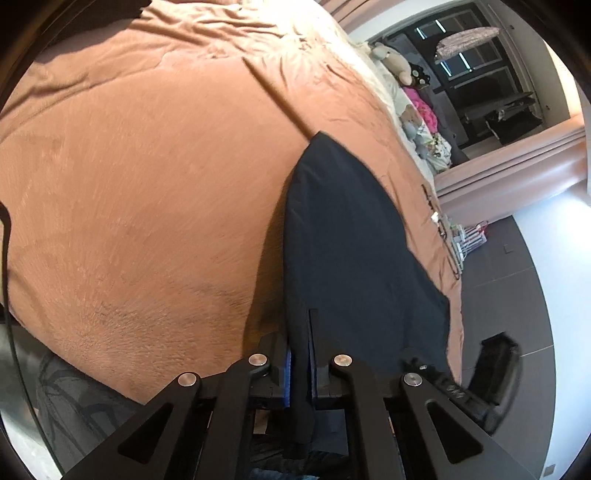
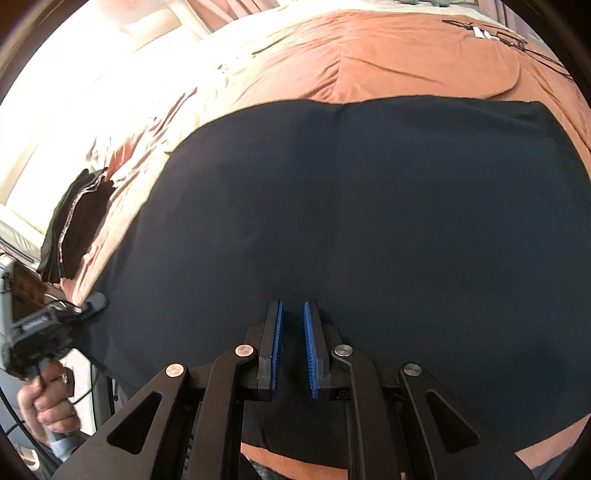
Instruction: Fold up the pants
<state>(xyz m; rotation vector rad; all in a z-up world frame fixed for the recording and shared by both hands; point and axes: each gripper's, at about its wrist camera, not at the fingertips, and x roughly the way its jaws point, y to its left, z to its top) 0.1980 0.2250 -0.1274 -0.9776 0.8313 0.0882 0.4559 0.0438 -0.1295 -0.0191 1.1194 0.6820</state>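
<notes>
Dark navy pants [image 2: 369,221] lie spread flat on an orange-brown bed cover [image 2: 406,62]. In the left wrist view the pants [image 1: 351,240] run away from the camera and my left gripper [image 1: 300,332] is shut on their near edge, the cloth pinched between the blue pads. My right gripper [image 2: 293,306] sits over the near edge of the pants with its blue pads [image 2: 277,339] slightly apart; cloth lies under and between them, but whether it is pinched I cannot tell. The left gripper [image 2: 92,302] also shows at the pants' left edge in the right wrist view.
A dark folded garment [image 2: 77,221] lies on the bed at the left. Cables and a small white item [image 2: 484,33] lie at the far right of the cover. Stuffed toys [image 1: 406,74] sit by the bed's far side, before a dark shelf [image 1: 480,74].
</notes>
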